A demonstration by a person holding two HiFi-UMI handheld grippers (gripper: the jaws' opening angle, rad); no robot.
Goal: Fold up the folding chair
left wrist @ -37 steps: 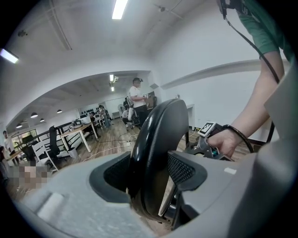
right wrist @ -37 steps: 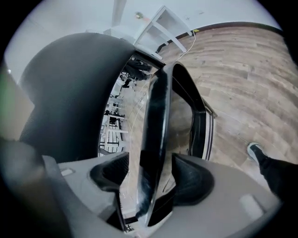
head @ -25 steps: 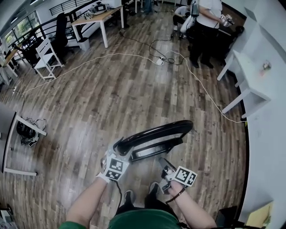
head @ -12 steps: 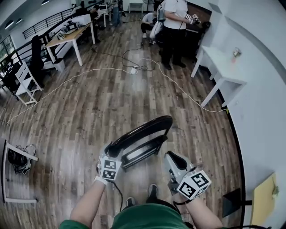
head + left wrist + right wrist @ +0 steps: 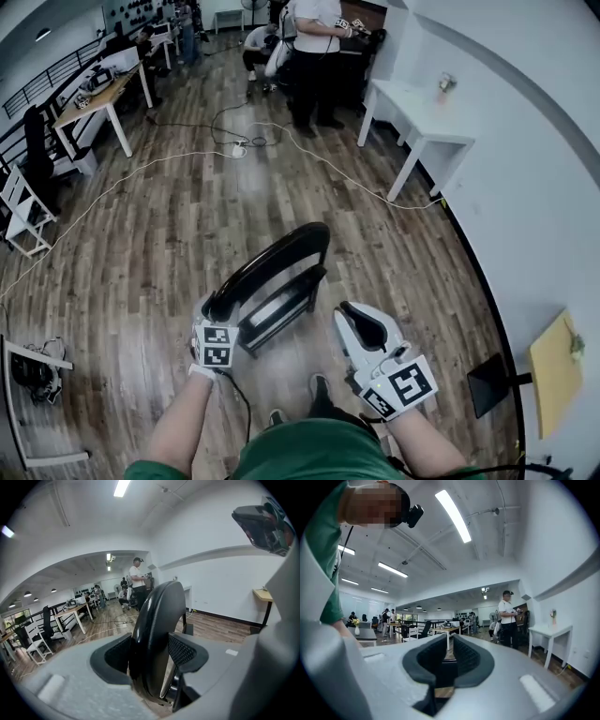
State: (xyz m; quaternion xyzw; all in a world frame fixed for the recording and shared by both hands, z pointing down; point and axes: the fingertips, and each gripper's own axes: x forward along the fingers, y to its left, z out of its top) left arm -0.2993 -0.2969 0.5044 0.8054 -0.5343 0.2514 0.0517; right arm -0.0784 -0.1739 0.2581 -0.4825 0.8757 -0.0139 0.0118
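The left gripper (image 5: 219, 311), just left of centre in the lower head view, is clamped on the glossy black curved top rail of the folding chair (image 5: 281, 262); its dark ribbed pads (image 5: 183, 651) press the rail from both sides, held fairly wide by it; the chair sits at the frame's centre over a wood-plank floor (image 5: 141, 244), a flat panel showing beneath the arched rail; the right gripper (image 5: 361, 330), lower right of centre, is apart from the chair; its jaws have just been closing and now leave only a narrow slit, with nothing between them; a white tabletop (image 5: 424, 117) stands at upper right; a person (image 5: 314, 42) stands at top centre.
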